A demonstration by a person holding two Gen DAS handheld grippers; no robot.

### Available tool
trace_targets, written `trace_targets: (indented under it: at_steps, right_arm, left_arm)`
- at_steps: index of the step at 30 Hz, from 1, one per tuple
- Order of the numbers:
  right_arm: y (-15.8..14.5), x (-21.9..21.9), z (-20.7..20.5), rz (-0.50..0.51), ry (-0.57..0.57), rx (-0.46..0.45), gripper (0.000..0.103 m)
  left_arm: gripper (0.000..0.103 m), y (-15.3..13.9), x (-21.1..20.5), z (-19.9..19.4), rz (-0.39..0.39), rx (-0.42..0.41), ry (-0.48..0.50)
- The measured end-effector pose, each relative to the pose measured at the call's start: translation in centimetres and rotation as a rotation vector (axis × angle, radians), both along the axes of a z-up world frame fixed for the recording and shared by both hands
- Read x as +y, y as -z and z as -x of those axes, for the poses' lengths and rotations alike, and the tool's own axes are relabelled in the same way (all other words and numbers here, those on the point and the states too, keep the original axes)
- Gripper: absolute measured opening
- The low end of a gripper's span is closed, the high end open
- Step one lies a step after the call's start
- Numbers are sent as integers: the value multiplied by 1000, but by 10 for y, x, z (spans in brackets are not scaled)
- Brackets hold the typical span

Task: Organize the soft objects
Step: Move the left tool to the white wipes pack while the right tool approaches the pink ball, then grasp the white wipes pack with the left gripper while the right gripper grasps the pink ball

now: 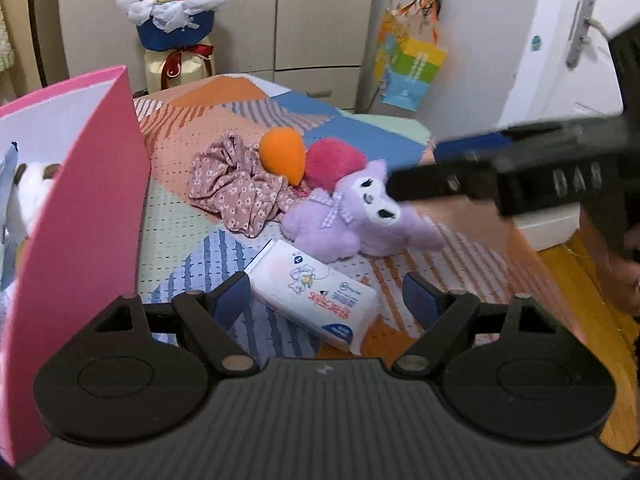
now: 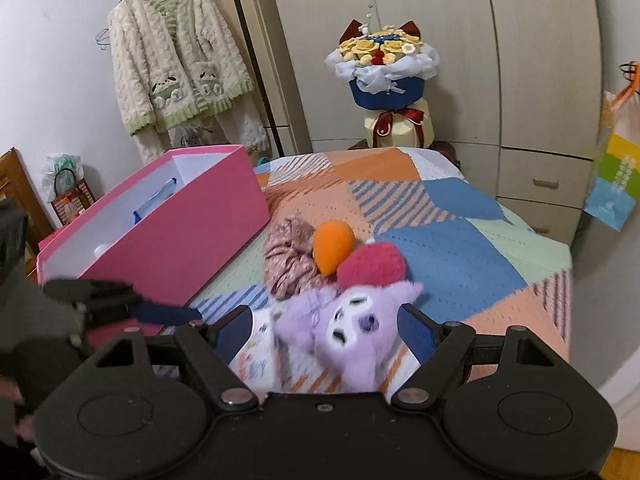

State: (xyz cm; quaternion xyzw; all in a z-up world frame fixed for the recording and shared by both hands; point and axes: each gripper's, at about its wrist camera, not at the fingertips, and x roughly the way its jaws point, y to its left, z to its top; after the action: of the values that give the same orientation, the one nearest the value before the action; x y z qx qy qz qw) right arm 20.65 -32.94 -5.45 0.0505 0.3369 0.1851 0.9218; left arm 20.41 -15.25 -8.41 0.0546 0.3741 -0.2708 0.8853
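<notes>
A purple plush toy (image 1: 352, 212) lies on the bed beside an orange plush (image 1: 282, 154), a pink plush (image 1: 334, 162) and a floral cloth (image 1: 236, 186). A white tissue pack (image 1: 316, 294) lies between my open left gripper's (image 1: 326, 298) fingers. My right gripper (image 2: 326, 328) is open, its fingers on either side of the purple plush's (image 2: 352, 336) head; it also shows in the left wrist view (image 1: 460, 172). The pink box (image 2: 168, 236) stands open at left and holds a white plush (image 1: 30, 196).
The patchwork bedspread (image 2: 460, 248) covers the bed. A flower bouquet (image 2: 384, 80) stands behind the bed by the wardrobe (image 2: 440, 20). A fleece jacket (image 2: 176, 56) hangs at left. A colourful bag (image 1: 408, 68) hangs on the wall. The bed edge and floor (image 1: 580, 264) lie right.
</notes>
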Motion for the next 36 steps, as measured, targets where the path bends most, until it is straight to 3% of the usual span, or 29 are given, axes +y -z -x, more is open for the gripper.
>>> trace_targets:
  at_steps: [8, 15, 20, 21, 23, 25, 36]
  right_arm:
    - [15, 7, -53, 31, -38, 22, 75]
    - [32, 7, -82, 73, -9, 52, 75]
    - [44, 8, -93, 96, -3, 72, 75]
    - [47, 10, -93, 108, -1, 72, 74]
    - [52, 13, -92, 136, -2, 70, 56]
    - [52, 14, -89, 151, 0, 50, 55]
    - [31, 16, -61, 153, 76, -69, 51]
  left_arm:
    - [87, 21, -4, -13, -15, 3, -22]
    - [88, 30, -10, -23, -16, 23, -20]
    - [89, 33, -19, -20, -73, -33, -30]
    - [88, 34, -19, -18, -71, -41, -36]
    - [85, 35, -19, -14, -72, -61, -40]
    - [79, 36, -18, -13, -69, -69, -53]
    - [75, 33, -12, -4, -56, -62, -89]
